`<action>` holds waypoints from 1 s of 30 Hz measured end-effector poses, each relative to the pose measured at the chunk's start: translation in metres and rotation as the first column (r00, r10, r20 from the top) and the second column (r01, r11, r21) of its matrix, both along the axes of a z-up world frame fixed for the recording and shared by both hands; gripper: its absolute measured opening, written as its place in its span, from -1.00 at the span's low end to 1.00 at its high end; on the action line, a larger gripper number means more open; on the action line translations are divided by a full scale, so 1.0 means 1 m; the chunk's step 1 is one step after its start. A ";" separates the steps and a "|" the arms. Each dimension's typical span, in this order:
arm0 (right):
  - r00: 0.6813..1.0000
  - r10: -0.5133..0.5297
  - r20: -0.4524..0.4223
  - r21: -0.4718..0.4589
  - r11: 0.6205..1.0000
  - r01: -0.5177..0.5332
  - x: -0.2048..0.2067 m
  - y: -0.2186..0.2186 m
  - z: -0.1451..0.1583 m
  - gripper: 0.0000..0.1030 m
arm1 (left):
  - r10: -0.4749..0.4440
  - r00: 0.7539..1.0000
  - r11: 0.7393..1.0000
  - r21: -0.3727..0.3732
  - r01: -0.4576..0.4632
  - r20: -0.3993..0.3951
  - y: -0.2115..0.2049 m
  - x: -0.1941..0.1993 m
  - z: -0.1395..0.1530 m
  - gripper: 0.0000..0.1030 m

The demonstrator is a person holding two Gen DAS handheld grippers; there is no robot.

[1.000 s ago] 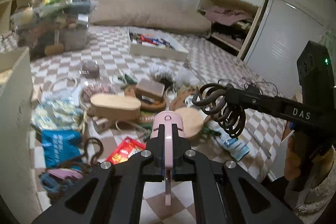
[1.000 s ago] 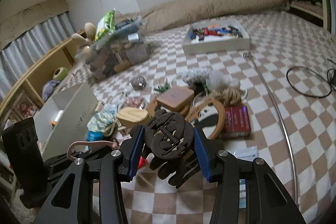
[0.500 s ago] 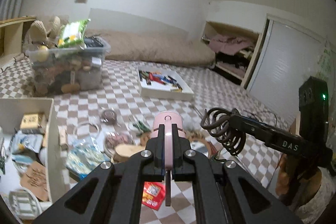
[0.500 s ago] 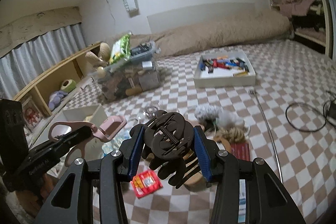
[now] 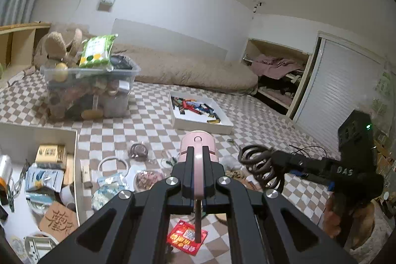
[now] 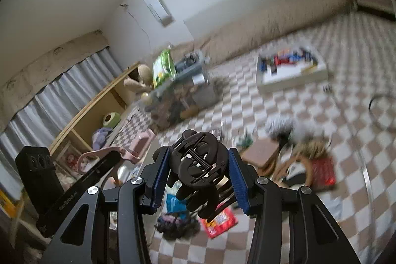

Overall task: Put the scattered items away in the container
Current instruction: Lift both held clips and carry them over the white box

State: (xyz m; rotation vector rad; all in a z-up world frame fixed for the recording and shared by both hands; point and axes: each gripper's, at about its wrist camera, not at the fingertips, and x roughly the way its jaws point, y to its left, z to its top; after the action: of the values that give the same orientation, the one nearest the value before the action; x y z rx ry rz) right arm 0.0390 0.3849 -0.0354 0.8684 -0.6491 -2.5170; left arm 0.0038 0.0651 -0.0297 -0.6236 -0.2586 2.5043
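Between the fingers of my left gripper (image 5: 197,186) sits a pink tool (image 5: 198,152), its flat handle pinched tight while its rounded pink head juts forward past the fingertips; seen from my right wrist, the same tool shows a looped handle and a boxy head. My right gripper (image 6: 198,171) is clamped on a black claw hair clip (image 6: 198,165), the blue pads pressing its two sides, the coil spring facing the camera and the curved teeth hanging down. From the left wrist view that clip shows side-on at the end of the right gripper's fingers, held well above the floor. Below both grippers lies the checkered mat (image 5: 153,125), strewn with things: a red snack packet (image 5: 186,236) straight beneath my left fingers, a clear pouch of small pink bits (image 5: 148,177), a white ring (image 5: 112,165) and a small wooden block (image 5: 86,175). Just left of these stands the white open container (image 5: 75,165), already holding a gold box, foil packets and a brown card with black characters. Farther off, a clear plastic bin (image 5: 91,90) is piled high with toys and a green packet, and a shallow white tray (image 5: 200,115) holds coloured bars. Along the far wall runs a long tan cushion (image 5: 193,71). The right wrist view is blurred.
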 end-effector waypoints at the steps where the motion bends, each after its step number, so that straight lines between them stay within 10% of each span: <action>1: 1.000 0.005 0.023 -0.020 1.000 -0.004 -0.002 0.000 -0.008 -0.07 | 0.004 1.000 1.000 -0.004 -0.004 0.004 -0.001 -0.001 -0.002 -0.92; 6: 0.989 0.033 0.144 -0.147 0.989 -0.012 -0.011 0.004 -0.048 -0.07 | 0.016 0.999 1.000 -0.003 -0.016 0.029 -0.009 -0.001 -0.014 -0.92; 18: 0.986 -0.086 0.145 0.160 0.985 0.062 -0.023 0.000 -0.072 -0.07 | -0.002 0.999 0.999 -0.036 0.003 0.036 0.001 0.003 -0.026 -0.92; 30: 0.990 -0.088 -0.108 0.399 0.908 0.124 0.005 -0.025 -0.034 -0.07 | 0.002 1.000 0.999 -0.039 -0.001 0.027 0.000 0.006 -0.027 -0.92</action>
State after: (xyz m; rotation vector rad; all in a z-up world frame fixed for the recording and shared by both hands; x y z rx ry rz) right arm 0.0437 0.3603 -0.0692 0.8683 -0.1434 -2.8248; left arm 0.0103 0.0653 -0.0566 -0.6733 -0.2209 2.5087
